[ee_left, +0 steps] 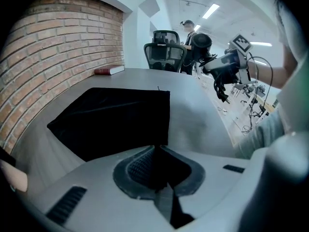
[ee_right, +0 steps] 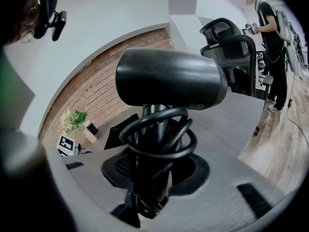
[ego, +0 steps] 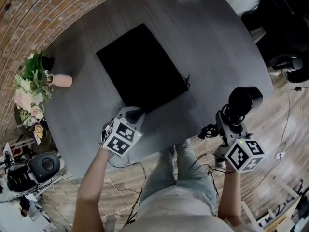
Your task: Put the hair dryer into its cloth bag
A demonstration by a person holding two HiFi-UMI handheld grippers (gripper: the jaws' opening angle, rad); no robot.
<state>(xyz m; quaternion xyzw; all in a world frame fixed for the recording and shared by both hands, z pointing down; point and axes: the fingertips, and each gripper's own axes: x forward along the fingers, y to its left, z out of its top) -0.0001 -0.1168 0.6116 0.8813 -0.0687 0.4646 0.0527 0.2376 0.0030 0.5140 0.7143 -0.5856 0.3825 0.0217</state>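
Black cloth bag (ego: 142, 66) lay flat on the table (ego: 217, 47) in the head view, with the hair dryer (ego: 244, 100) well apart to its right. Left gripper (ee_left: 157, 170) view: jaws pinched the bag's near corner. Right gripper (ee_right: 152, 178) view: jaws clamped the hair dryer's upright handle.

Left tool (ego: 136, 114) pinched closed, right tool (ego: 226, 125) clamped.

text: none legible | labels: none | brands: none | numbers: none | signs: none readable
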